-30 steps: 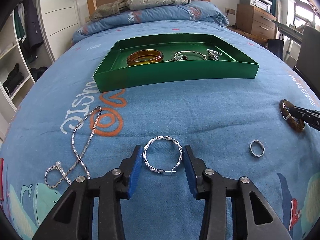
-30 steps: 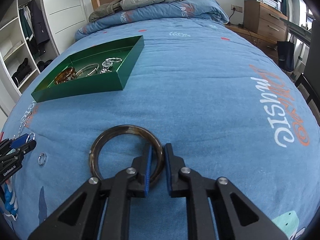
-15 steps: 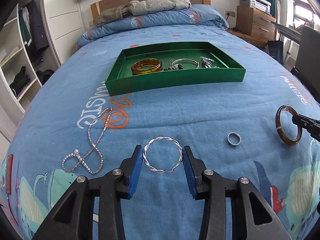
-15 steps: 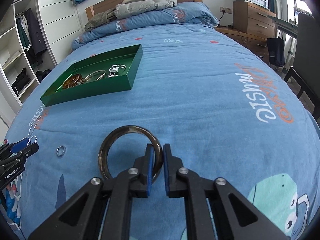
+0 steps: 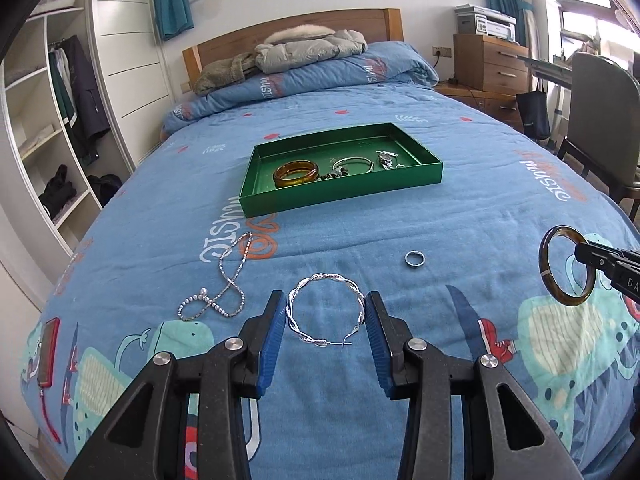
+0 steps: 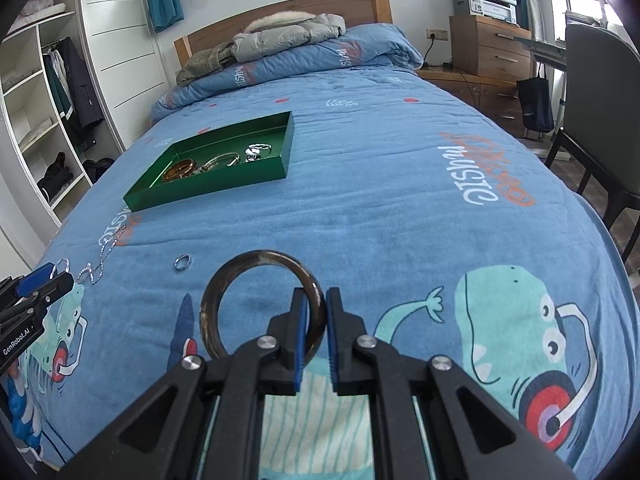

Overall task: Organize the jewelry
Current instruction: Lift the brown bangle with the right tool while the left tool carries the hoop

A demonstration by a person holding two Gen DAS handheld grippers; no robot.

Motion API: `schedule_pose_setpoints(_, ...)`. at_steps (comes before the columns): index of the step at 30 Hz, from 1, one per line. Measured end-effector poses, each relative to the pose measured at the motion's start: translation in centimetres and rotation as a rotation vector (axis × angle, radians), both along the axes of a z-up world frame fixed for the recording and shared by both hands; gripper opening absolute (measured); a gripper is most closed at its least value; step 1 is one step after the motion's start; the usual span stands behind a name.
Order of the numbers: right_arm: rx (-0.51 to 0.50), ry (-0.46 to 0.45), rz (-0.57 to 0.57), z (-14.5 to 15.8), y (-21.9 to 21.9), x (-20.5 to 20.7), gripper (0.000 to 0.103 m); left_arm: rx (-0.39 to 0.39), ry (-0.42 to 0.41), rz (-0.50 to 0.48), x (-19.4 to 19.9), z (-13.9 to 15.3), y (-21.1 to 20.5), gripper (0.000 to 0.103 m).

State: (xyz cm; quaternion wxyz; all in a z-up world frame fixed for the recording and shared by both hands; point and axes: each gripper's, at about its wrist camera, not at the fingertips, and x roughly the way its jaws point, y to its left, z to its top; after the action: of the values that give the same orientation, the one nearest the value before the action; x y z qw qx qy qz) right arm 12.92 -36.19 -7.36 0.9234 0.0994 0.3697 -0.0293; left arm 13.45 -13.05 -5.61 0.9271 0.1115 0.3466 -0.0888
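Jewelry, sorted from the tongs outward.

1. Twisted silver hoop (image 5: pixel 326 310): held across its width between the blue pads (image 5: pixel 273 342) of the left gripper (image 5: pixel 326 320), one pad against each side, the hoop lifted above the bedspread (image 5: pixel 360 220). Its open clasp end points back toward the tongs.

2. Dark tortoiseshell bangle (image 6: pixel 262 304): clenched by the right gripper (image 6: pixel 316 320), whose narrow jaws pinch the right side of the ring; the rest stands out to the left of the fingers, raised off the cover. From the left wrist view the same bangle (image 5: pixel 566 266) hangs upright at the far right, nipped by the black fingertip.

3. Small silver ring (image 5: pixel 414 259): lying flat on the bedspread, between the two tongs and beyond the hoop.

4. Rhinestone chain (image 5: pixel 226 288): looped on the cover, left of the left gripper, apart from it.

5. Green tray (image 5: pixel 344 196): farther up the bed, well apart from both tongs. Contents: amber bangle (image 5: pixel 296 173) at left, thin silver bangle (image 5: pixel 354 164) in the middle, a silver watch-like piece (image 5: pixel 386 158) at right, with small dark beads between the two bangles.
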Motion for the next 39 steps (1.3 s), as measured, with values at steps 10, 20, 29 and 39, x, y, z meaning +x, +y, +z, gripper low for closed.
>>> schedule_pose_setpoints(10,0.008,-0.064,-0.002,3.0,1.3,-4.9,0.008,-0.025,-0.052,-0.008,-3.6,2.1,1.0,0.04)
schedule_pose_setpoints(20,0.015,-0.133,0.02,5.6,3.2,-6.8,0.008,-0.05,-0.086,-0.002,-4.7,3.4,2.4,0.04)
schedule_pose_setpoints(29,0.009,-0.181,0.057,7.4,4.8,-5.5,0.008,-0.076,-0.104,-0.007,-3.4,4.0,2.9,0.04)
schedule_pose_setpoints(39,-0.002,-0.193,0.095,8.1,5.2,0.1,0.008,-0.071,-0.089,0.0,2.3,3.7,3.7,0.04)
